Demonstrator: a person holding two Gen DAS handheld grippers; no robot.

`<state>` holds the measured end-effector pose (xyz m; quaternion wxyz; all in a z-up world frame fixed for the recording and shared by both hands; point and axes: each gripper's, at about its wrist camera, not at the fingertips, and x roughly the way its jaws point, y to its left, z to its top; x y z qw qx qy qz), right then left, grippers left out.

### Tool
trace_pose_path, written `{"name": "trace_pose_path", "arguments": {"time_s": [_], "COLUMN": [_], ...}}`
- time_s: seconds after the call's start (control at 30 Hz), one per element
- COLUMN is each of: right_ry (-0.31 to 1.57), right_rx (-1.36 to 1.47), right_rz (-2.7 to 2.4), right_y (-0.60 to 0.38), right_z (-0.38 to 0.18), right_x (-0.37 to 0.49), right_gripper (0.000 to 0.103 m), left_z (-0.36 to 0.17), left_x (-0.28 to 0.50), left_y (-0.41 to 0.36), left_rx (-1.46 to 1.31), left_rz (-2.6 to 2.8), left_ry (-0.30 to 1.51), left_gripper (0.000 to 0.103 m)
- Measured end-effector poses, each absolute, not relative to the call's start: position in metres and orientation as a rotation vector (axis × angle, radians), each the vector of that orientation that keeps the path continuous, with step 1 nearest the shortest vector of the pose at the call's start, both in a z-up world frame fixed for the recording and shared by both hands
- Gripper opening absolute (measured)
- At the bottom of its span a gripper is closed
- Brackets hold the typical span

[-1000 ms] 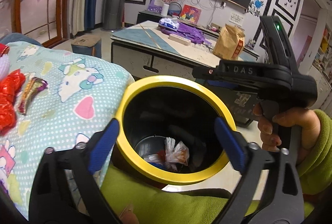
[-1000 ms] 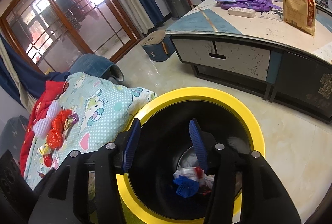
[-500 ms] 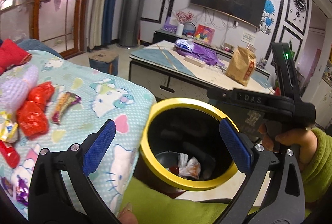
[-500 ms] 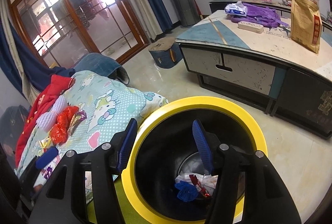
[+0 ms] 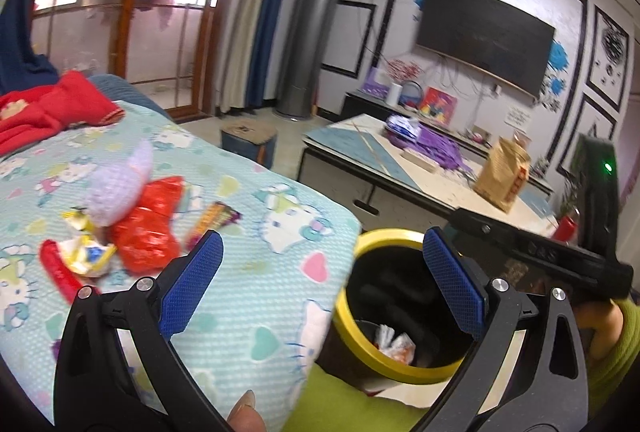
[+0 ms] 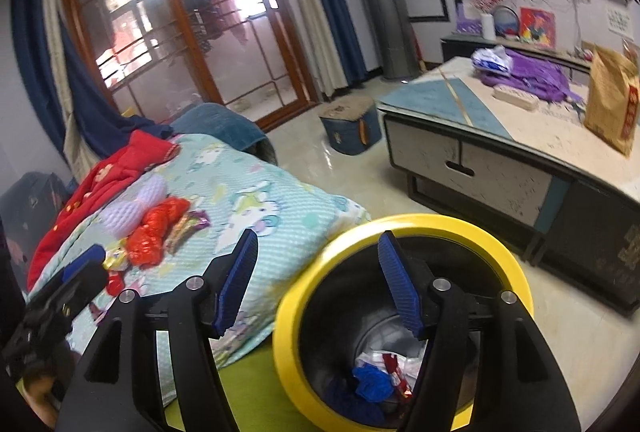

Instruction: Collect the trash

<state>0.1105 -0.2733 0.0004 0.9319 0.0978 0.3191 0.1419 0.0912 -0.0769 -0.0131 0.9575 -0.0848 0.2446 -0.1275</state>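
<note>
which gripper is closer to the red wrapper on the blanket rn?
Left, as far as the views show. The left gripper hangs just right of the red wrapper; the right gripper, empty, jaws just opening, straddles the yellow bin rim.

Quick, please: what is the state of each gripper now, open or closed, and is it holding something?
Left gripper: open, holding nothing.
Right gripper: open, its jaws have just been opening, nothing between them; the yellow bin is below.

Bin (image 6: 400,232) sits right of the blanket (image 6: 256,191); wrappers (image 6: 160,228) lie on the blanket, trash (image 6: 380,372) in the bin, table (image 6: 500,151) behind.
</note>
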Motion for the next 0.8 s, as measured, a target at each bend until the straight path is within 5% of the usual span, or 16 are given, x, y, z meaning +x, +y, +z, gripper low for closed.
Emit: {"name": "trace_pose_path", "arguments": {"time_s": [0.8], "right_ry": [0.627], "right_rx": [0.046], "right_rz": [0.505], "right_y": [-0.165], "right_z": [0.022], "right_x": [0.099], "right_gripper": [0.07], "left_z": [0.005], "left_x": [0.075], "left_y": [0.019], "left_rx": [-0.259], "left_rz": [0.008], "left_ry": [0.433], "left_gripper": [0.092]}}
